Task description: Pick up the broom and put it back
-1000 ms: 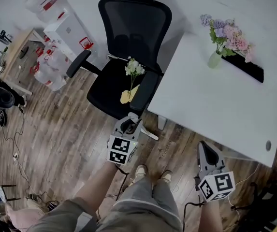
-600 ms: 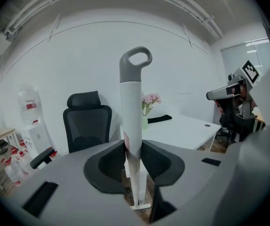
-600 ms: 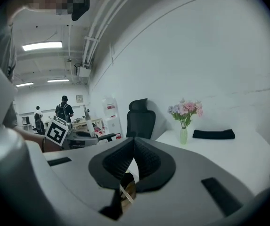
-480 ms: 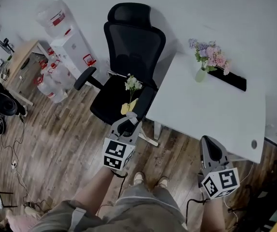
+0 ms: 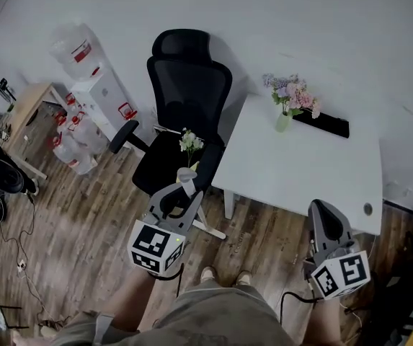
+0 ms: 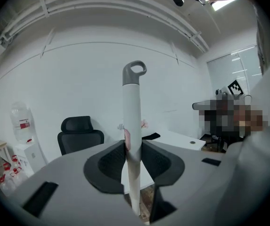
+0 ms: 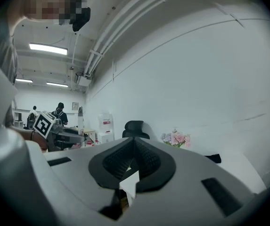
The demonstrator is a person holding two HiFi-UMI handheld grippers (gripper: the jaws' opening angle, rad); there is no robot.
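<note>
The broom shows only as its white handle (image 6: 131, 121) with a grey hanging loop on top, standing upright in the left gripper view. My left gripper (image 6: 132, 147) is shut on this handle, pads pressing it from both sides. In the head view the left gripper (image 5: 179, 195) is held above the wood floor in front of the chair, and the handle's end (image 5: 187, 177) pokes up between its fingers. The broom's head is hidden. My right gripper (image 5: 324, 209) hangs at the right by the desk's near edge. In the right gripper view its jaws (image 7: 134, 142) meet with nothing between them.
A black office chair (image 5: 188, 92) with a small bunch of flowers (image 5: 187, 142) on its seat stands ahead. To its right is a white desk (image 5: 300, 175) with a vase of flowers (image 5: 287, 101). A water dispenser (image 5: 94, 85) and bottles stand at the left; cables lie on the floor.
Both grippers have risen, the left one still gripping the handle. The head view has lifted too, and shows more of the wall, chair and desk.
</note>
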